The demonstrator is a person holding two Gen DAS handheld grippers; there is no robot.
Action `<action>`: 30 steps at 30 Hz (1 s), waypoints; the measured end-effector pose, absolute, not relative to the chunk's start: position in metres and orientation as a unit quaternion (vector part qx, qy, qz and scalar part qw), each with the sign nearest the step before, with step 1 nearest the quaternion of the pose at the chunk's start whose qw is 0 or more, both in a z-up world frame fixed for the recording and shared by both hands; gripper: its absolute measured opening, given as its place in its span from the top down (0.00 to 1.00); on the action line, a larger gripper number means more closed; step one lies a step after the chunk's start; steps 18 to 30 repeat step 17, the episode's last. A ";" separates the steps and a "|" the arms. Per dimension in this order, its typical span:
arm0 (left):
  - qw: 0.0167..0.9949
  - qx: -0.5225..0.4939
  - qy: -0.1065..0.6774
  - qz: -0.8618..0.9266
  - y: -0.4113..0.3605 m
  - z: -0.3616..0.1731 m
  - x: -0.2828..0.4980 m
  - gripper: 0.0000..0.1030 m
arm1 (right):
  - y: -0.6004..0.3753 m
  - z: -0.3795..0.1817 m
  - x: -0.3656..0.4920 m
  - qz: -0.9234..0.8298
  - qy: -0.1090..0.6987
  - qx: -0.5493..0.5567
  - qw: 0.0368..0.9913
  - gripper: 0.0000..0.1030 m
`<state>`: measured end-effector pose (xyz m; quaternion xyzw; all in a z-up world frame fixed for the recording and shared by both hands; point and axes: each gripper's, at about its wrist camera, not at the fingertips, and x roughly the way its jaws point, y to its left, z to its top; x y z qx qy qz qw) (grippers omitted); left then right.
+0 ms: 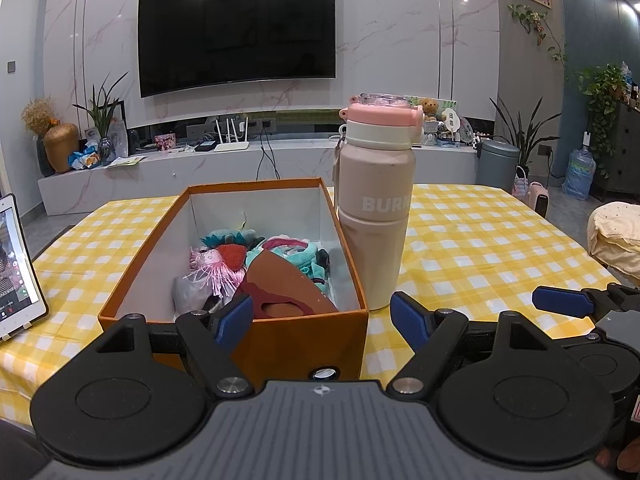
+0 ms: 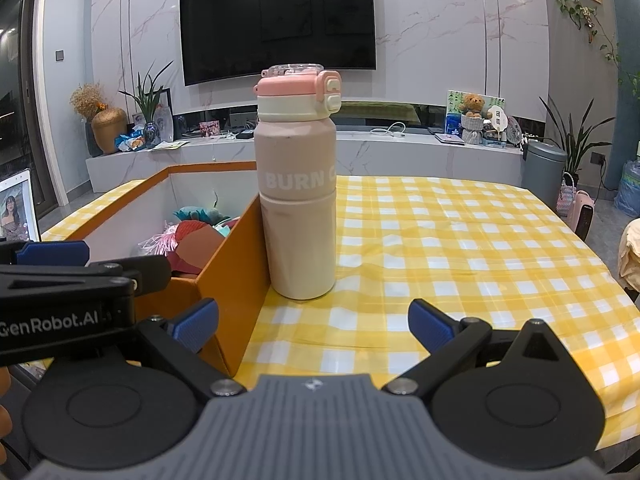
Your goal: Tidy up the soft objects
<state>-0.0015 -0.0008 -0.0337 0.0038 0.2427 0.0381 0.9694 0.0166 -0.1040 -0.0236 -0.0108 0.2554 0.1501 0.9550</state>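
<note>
soft toys (image 1: 256,264) in box (image 1: 132,264) | tabletop (image 2: 460,240) shows none left | left gripper (image 1: 322,322), right gripper (image 2: 314,326): jaws spread, empty | looks near done

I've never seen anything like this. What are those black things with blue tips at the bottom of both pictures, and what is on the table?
No robot here: a person holds a pair of hand-held tongs in each hand, and each carries a camera looking forward along its two blue-tipped fingers. One picture comes from the left tongs, the other from the right tongs. Both are open and hold nothing.

On the yellow checked tablecloth stands an open orange box with soft things already inside: plush toys in teal, pink and red, and a brown piece on top. Close beside the box, on its right, a pink bottle stands upright with its lid shut. A tablet is propped at the left edge. Behind is a living room with a wall television.
</note>
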 end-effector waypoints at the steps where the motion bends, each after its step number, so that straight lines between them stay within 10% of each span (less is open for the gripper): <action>1: 0.969 0.004 0.243 0.038 -0.001 -0.034 -0.001 0.11 | -0.104 -0.024 0.017 0.150 0.256 -0.011 0.955 0.04; 30: 0.969 0.002 0.244 0.039 -0.001 -0.034 -0.002 0.11 | -0.104 -0.024 0.017 0.150 0.258 -0.014 0.954 0.05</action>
